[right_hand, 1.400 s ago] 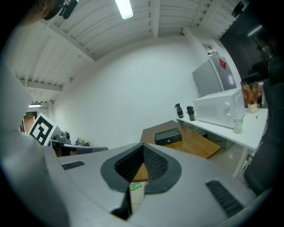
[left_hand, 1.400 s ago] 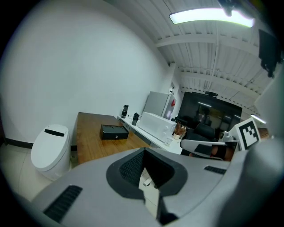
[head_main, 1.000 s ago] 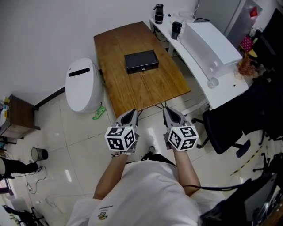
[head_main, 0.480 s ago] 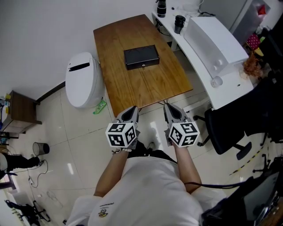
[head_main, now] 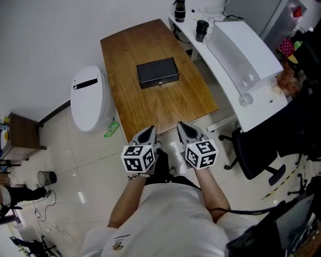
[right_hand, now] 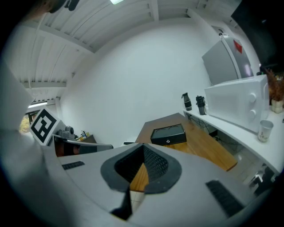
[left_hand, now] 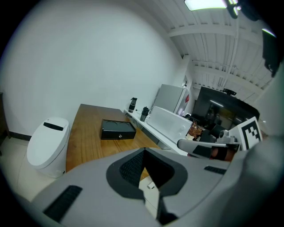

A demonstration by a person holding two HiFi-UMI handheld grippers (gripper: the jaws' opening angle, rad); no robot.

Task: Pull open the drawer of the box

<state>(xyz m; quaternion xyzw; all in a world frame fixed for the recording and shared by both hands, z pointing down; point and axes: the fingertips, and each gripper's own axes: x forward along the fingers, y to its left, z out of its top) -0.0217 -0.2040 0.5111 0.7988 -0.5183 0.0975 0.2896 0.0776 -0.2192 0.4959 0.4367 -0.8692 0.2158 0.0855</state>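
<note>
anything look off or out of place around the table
The box sits shut on the table, nothing spilled. The odd thing is a white toilet beside the table, with a green item on the floor by it.

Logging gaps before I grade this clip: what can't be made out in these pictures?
- Black box: too small in every view to show a drawer seam. Only a pale spot shows on its front face.
- Table, near edge: in both gripper views it is covered by the left gripper and right gripper bodies, with their jaws shut and empty.
- Dark bottle: in the head view its top is cut off by the upper edge.
</note>
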